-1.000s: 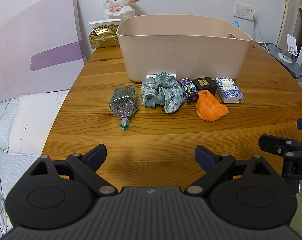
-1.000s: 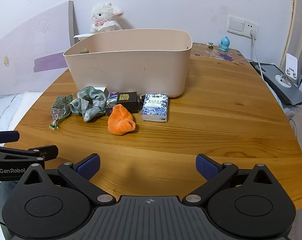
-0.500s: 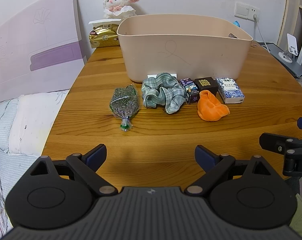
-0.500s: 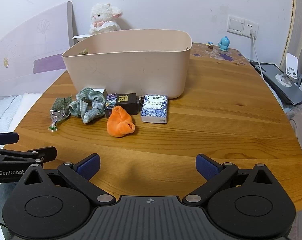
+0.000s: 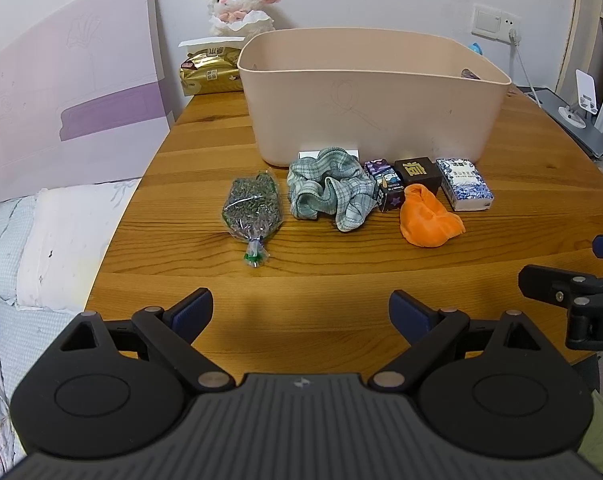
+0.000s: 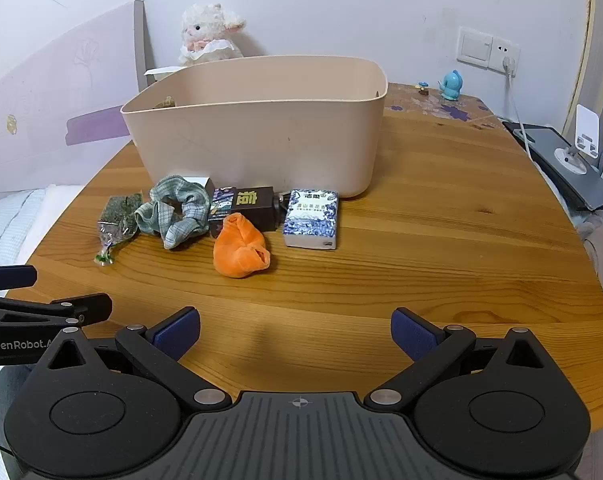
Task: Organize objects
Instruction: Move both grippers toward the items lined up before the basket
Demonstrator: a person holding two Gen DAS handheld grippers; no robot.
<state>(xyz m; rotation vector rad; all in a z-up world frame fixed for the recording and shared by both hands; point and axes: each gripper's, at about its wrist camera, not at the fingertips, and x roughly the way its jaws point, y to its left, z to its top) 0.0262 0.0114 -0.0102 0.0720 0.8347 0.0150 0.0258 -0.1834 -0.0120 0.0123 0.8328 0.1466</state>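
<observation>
A row of small items lies on the wooden counter (image 5: 341,288) against a beige bin (image 5: 373,96): herb packet (image 5: 253,204), checked cloth (image 5: 329,190), orange cloth (image 5: 427,218), boxes. Both the left hand-held gripper (image 5: 301,308) and the right hand-held gripper (image 6: 295,332) hover wide apart, empty. The soft cloths may snag neighbouring boxes when lifted.

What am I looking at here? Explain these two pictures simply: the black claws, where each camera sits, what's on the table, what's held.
No robot: a person holds a two-finger gripper in each hand, each carrying a camera that looks along its fingers. One picture comes from the left gripper, the other from the right gripper. Both are open and hold nothing. On the table, before a beige bin, lie a herb bag, a plaid cloth, two dark boxes, an orange cloth and a blue-white box.
</observation>
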